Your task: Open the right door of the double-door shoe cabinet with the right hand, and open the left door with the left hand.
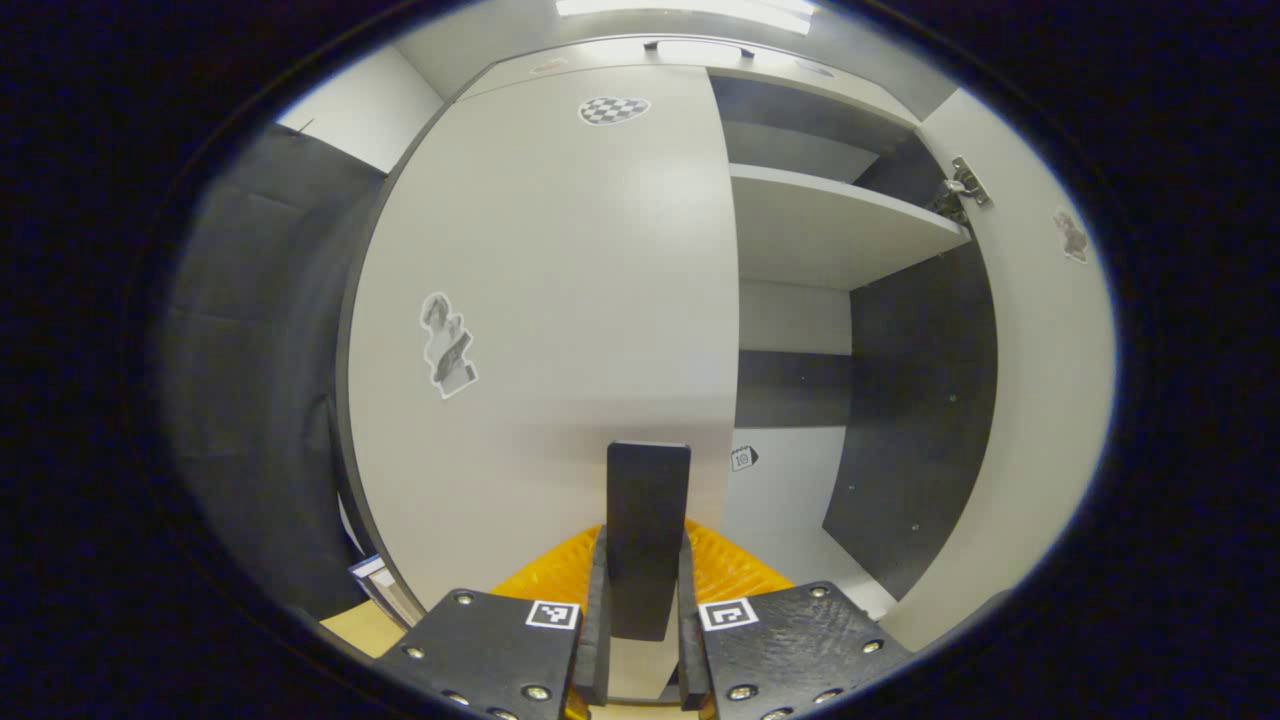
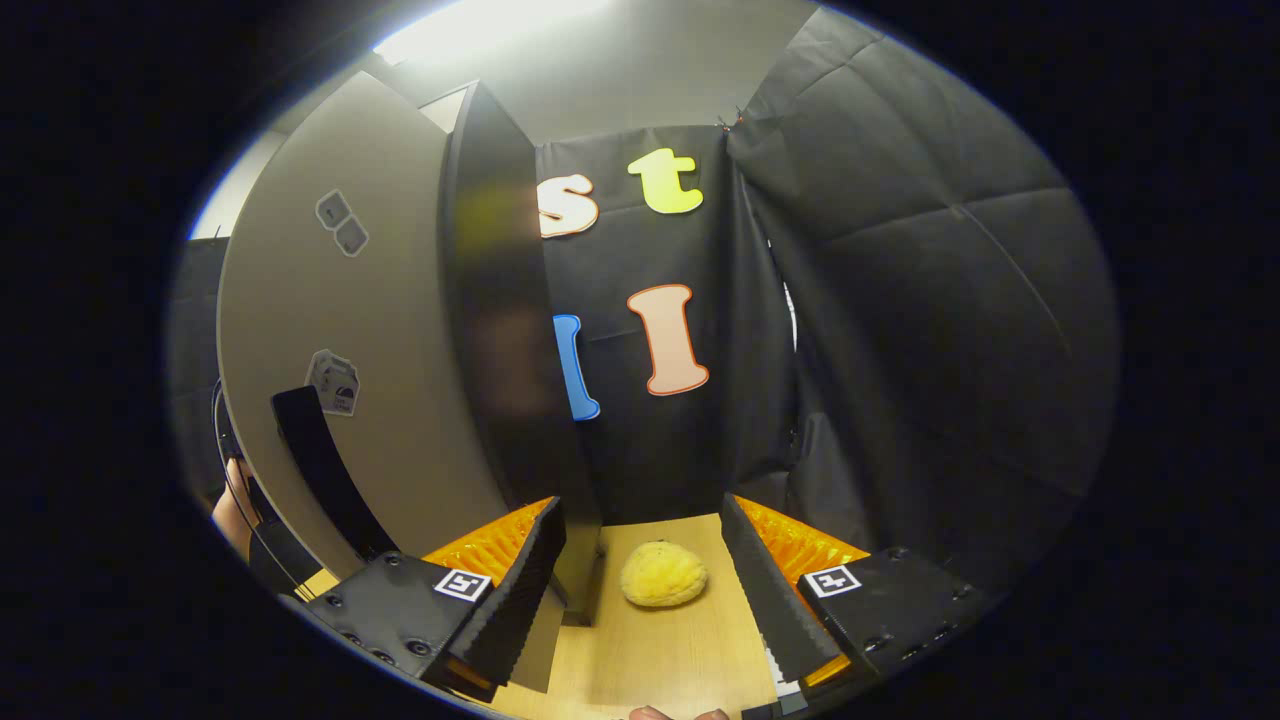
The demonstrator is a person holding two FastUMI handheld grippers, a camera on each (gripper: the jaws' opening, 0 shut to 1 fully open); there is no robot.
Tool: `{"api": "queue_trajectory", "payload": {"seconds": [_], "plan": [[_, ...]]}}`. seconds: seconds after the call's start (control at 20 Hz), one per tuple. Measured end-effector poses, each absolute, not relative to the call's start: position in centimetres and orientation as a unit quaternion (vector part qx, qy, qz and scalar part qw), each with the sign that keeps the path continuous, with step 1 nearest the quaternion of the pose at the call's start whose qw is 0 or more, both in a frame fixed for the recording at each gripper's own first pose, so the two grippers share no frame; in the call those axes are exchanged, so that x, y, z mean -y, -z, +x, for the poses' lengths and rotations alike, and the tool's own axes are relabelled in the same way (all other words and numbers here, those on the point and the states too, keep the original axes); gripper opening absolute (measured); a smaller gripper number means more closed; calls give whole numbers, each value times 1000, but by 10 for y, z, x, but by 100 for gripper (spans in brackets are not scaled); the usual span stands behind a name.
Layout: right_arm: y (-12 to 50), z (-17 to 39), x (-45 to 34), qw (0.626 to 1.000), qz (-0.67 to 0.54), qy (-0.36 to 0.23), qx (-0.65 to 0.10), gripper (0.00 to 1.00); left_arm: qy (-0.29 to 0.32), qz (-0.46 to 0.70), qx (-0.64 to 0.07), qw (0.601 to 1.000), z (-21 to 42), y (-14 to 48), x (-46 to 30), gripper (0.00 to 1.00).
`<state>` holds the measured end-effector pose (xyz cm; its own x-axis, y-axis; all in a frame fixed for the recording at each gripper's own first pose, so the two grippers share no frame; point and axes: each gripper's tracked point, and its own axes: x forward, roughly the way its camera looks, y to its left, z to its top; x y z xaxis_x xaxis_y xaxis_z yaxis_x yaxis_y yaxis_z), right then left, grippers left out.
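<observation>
Left gripper view: my left gripper (image 1: 645,625) is closed on the black handle (image 1: 648,520) of the left door (image 1: 560,300), both fingers pressing its flat sides; the door lies flush against the cabinet front, not yet swung. To its right the right door (image 1: 1040,400) stands wide open, exposing a pale shelf (image 1: 840,225), dark inner walls and a metal hinge (image 1: 965,185). Right gripper view: my right gripper (image 2: 640,600) is open and empty, jaws spread, beside the opened right door (image 2: 340,340), whose own handle (image 2: 320,470) sits apart from my fingers; a yellow sponge-like lump (image 2: 664,574) rests on the wooden floor (image 2: 660,660) between the jaws, touching neither. I judge the left door a rigid, light panel that will turn freely on its hinges; the slim vertical handle, smooth and probably slippery, is the proper place to hold, pulled outward in an arc rather than straight. Hard to make out: the handle's lower end, covered by my fingers; the left door's hinges, hidden on its far edge; the cabinet's lower compartment, cut off. The stickers on both doors are too small to read, and a hand at the edge of the right gripper view is barely visible.
</observation>
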<state>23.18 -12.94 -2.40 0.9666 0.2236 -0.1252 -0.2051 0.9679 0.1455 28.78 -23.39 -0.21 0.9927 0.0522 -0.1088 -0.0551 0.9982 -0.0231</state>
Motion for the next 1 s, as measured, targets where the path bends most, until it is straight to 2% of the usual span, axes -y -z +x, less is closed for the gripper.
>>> {"api": "queue_trajectory", "payload": {"seconds": [0.1,0.3,1.0], "plan": [[26,234,122,988,72,-119,-75,98,-28,-3,-49,998,288,2,235,28],[31,232,114,986,79,-122,-81,98,-21,-6,-50,999,286,5,236,10],[24,180,104,987,116,-70,-81,98,49,-19,-54,997,262,11,234,10]]}}
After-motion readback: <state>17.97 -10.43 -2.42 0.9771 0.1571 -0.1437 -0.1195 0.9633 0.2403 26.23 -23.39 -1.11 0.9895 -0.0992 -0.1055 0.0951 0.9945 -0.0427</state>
